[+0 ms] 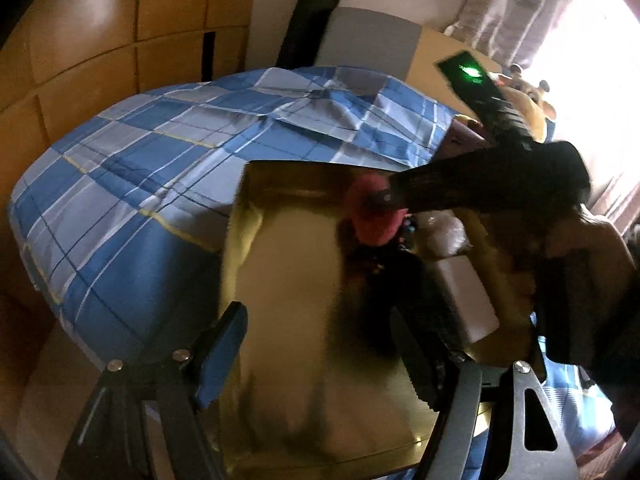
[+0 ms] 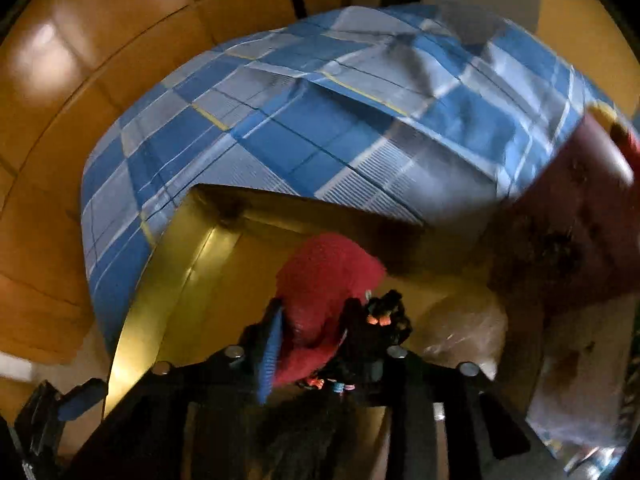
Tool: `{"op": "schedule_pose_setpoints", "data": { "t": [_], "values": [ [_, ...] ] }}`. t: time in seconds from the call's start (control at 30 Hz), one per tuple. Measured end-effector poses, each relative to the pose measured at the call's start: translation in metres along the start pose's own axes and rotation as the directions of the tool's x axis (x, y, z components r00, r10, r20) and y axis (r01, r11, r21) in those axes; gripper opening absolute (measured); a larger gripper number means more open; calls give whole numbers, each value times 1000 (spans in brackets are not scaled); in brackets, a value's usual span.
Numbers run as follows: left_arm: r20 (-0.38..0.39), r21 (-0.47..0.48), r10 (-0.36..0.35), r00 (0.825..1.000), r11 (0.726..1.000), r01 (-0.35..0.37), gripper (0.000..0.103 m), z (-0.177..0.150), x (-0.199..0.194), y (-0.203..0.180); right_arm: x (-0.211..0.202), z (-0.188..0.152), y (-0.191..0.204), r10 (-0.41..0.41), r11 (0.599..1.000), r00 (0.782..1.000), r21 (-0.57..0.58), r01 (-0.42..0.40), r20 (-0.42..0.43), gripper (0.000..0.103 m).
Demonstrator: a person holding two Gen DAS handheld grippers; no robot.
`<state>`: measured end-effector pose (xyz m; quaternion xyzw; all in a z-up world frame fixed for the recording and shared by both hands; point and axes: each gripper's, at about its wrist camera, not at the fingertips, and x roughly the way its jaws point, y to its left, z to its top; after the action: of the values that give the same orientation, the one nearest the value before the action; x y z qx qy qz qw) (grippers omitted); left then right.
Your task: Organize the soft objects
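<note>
here red plush toy (image 2: 324,280) hangs inside box's gold rim (image 2: 168,280).

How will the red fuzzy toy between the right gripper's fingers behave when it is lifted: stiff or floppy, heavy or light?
The red fuzzy toy looks plush, so it probably squashes and sags. It seems light for its size. Its fuzzy surface should grip the blue pads rather than slip.

Blue-and-white plaid bedcover (image 2: 304,120), red fuzzy toy (image 2: 320,276), yellow-gold box (image 1: 280,280).
</note>
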<state>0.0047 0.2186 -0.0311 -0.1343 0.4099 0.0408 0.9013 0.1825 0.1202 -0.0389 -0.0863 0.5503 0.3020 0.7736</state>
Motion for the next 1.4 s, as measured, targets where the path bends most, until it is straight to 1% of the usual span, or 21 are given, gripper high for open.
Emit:
{"op": "schedule_pose_setpoints", "data": {
  "t": [0.07,0.17,0.2,0.23,0.3,0.37,0.53,0.67,0.77,0.87,0.97,1.0,1.03,1.13,1.2,1.23,1.27,1.37,1.4],
  "values": [
    [-2,-10,3,1000,1000,-3,74,0,1,3,-2,-3,-3,23,999,1000,23,-23,13,42],
    [5,-10,2,1000,1000,-2,74,0,-1,2,-18,-9,-6,15,999,998,32,-16,54,46],
    [7,-7,2,1000,1000,-2,74,0,-1,1,-24,-10,-7,12,999,997,33,-14,70,48],
    [8,-4,1,1000,1000,-1,74,-1,-2,1,-32,-13,-7,6,999,996,34,-9,90,53],
    [8,1,-3,1000,1000,3,74,-1,-3,-1,-48,-23,-8,0,1000,991,26,-4,132,58],
    [9,10,-5,1000,1000,5,74,-1,-4,-4,-60,-31,-8,-1,1000,989,14,-1,149,58],
    [9,44,-19,1000,999,19,74,-3,-6,-17,-90,-73,-18,-39,999,982,-25,44,183,58],
    [7,84,-36,999,996,35,74,-4,-7,-32,-113,-114,-40,-49,999,979,-1,50,200,58],
    [1,114,-49,999,992,49,74,-4,-7,-44,-131,-144,-67,-74,996,974,67,61,213,58],
    [-3,160,-70,998,985,70,74,-5,-8,-63,-144,-174,-103,-131,981,968,167,96,212,58],
    [-4,195,-91,996,977,90,74,-6,-11,-80,-153,-198,-145,-197,946,960,296,133,199,58],
    [-7,215,-100,995,972,99,74,-7,-11,-87,-156,-207,-162,-216,926,957,352,137,194,58],
    [-11,236,-108,994,966,107,75,-8,-12,-95,-158,-212,-172,-217,914,957,386,129,194,58],
    [-23,274,-124,992,954,125,77,-11,-11,-112,-163,-223,-207,-205,861,954,504,68,221,58],
    [-36,298,-132,991,945,137,77,-15,-10,-124,-167,-225,-227,-216,820,944,571,36,251,58],
    [-42,308,-136,990,941,143,77,-17,-9,-129,-169,-222,-238,-213,797,939,603,7,270,58],
    [-46,313,-140,989,938,147,77,-18,-9,-132,-171,-219,-250,-211,770,932,638,-27,294,58],
    [-62,336,-150,987,928,162,77,-23,-8,-142,-171,-199,-280,-235,703,914,707,-76,331,58],
    [-68,343,-152,986,924,166,77,-24,-7,-146,-170,-194,-286,-238,684,911,724,-89,337,58]
  ]
}}
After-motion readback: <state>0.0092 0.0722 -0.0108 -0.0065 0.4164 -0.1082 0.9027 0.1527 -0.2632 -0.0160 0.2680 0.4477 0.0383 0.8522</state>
